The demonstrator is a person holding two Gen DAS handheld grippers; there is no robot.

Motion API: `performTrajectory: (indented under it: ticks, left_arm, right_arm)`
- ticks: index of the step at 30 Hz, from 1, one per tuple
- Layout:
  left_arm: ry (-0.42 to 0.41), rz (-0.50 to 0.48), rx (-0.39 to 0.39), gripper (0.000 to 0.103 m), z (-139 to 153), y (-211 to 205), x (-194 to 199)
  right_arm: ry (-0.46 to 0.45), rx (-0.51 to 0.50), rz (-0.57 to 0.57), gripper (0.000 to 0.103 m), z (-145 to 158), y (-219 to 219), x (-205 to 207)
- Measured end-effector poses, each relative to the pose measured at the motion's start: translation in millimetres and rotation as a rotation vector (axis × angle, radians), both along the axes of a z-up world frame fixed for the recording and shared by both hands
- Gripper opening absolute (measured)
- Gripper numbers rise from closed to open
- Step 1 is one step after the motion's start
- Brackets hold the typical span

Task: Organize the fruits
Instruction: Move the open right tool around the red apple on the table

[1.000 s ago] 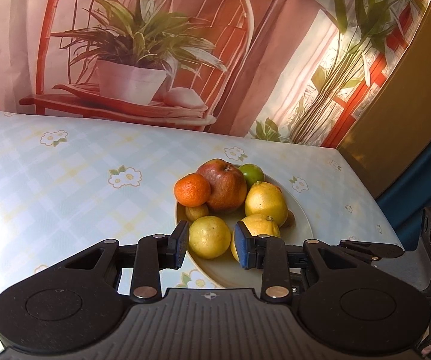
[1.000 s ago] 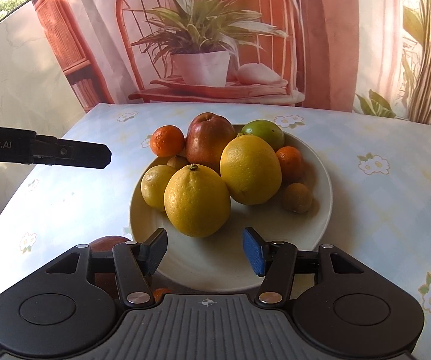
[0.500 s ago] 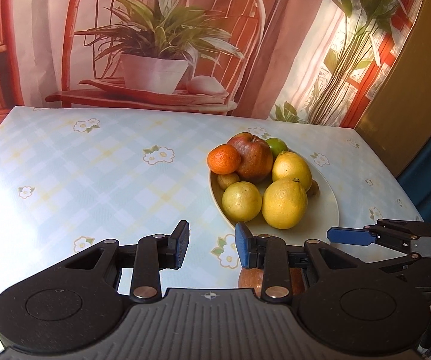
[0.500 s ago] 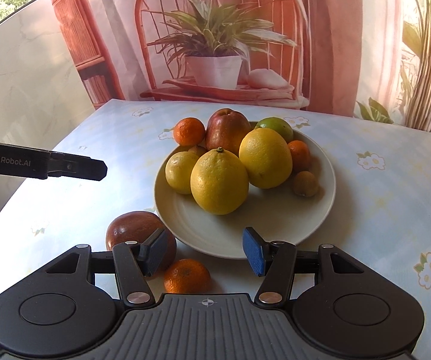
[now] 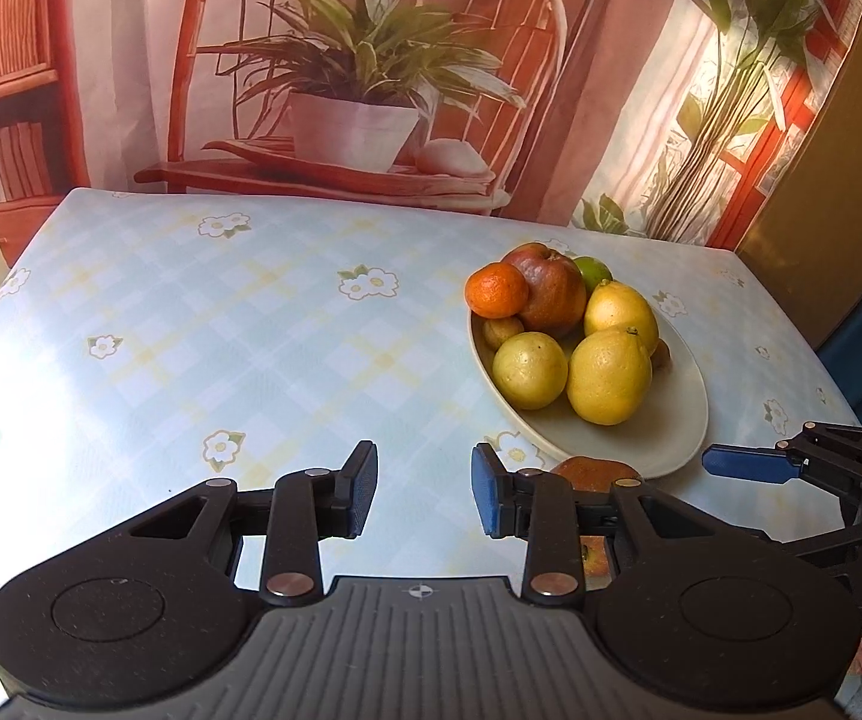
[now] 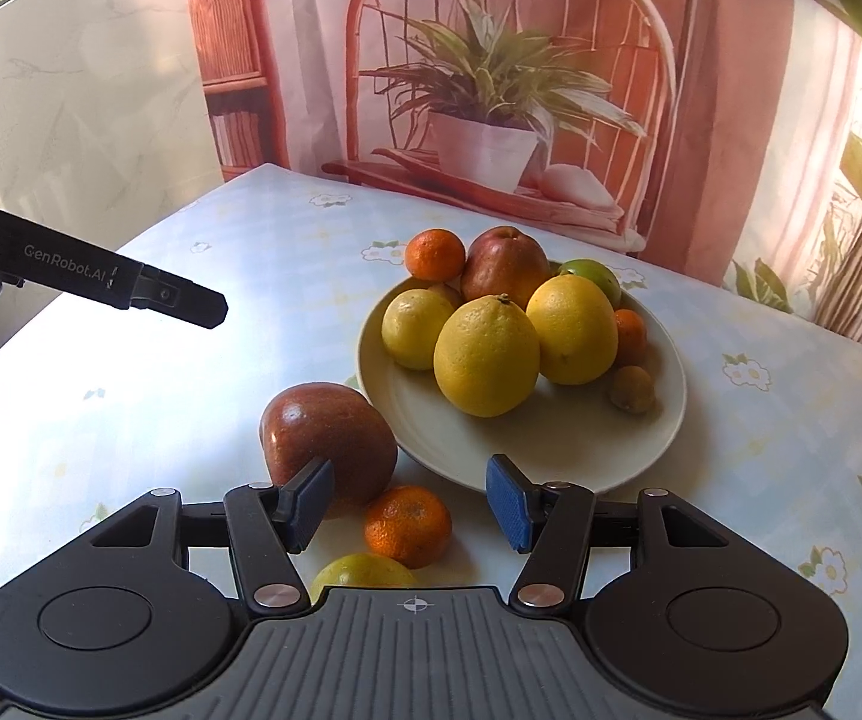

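Plate [image 6: 664,420] heaped with lemons, apple and oranges, gathered mid-desk [image 5: 191,312]. Three fruits left off it: red apple [image 6: 326,438], small orange [image 6: 408,525], yellow fruit [image 6: 362,570], just beside its rim. Left gripper [image 5: 425,495] and right gripper [image 6: 410,504]: jaws apart, empty, likely poised for collecting strays.

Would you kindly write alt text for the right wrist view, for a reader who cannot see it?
A pale plate piled with lemons, an apple, a lime and tangerines sits on a floral tablecloth. In front of it lie a second apple, a loose tangerine and a yellow-green fruit. The right gripper hangs open above them; the left gripper enters from the left.
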State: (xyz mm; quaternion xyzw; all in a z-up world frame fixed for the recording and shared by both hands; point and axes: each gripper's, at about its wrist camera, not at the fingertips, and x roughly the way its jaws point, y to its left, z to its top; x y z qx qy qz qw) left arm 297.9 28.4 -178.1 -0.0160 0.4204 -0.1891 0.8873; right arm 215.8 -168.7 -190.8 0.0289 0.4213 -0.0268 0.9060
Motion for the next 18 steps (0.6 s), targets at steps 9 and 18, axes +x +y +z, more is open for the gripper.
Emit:
performTrajectory:
  ticks: [9,18]
  left_arm:
    - [0.033,0.008,-0.029,0.036,-10,5,-5]
    - [0.046,0.013,-0.05,0.036,-16,9,-8]
  right_arm:
    - [0.062,-0.174,0.157,0.057,-9,37,2]
    - [0.083,-0.28,0.28,0.061,-17,61,16]
